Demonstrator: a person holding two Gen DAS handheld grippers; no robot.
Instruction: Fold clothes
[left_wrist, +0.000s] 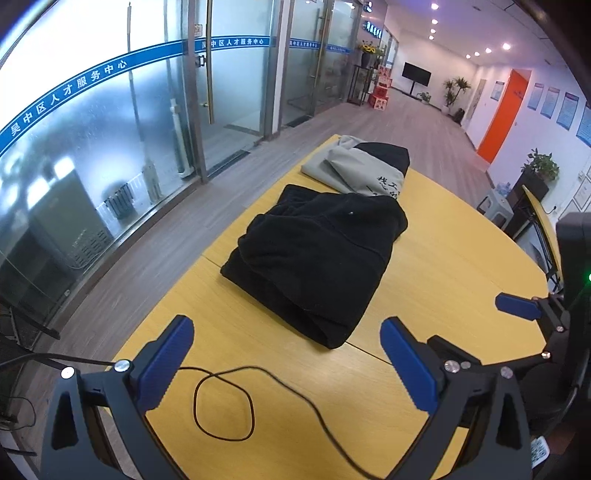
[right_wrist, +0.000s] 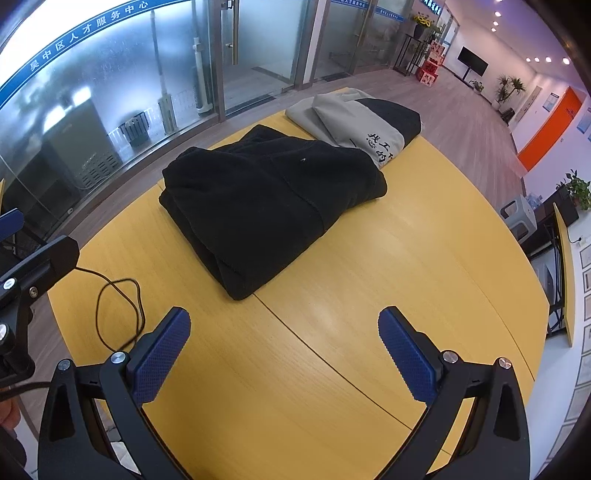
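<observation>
A folded black fleece garment lies on the yellow wooden table; it also shows in the right wrist view. Behind it lies a folded grey and black garment with printed characters, also in the right wrist view. My left gripper is open and empty, held above the near table edge, short of the black garment. My right gripper is open and empty over bare table, in front of the black garment. The right gripper's finger shows at the far right of the left wrist view.
A thin black cable loops on the table near the front edge, also in the right wrist view. Glass office walls stand to the left. A corridor runs behind the table. A stool and a folded table stand at the right.
</observation>
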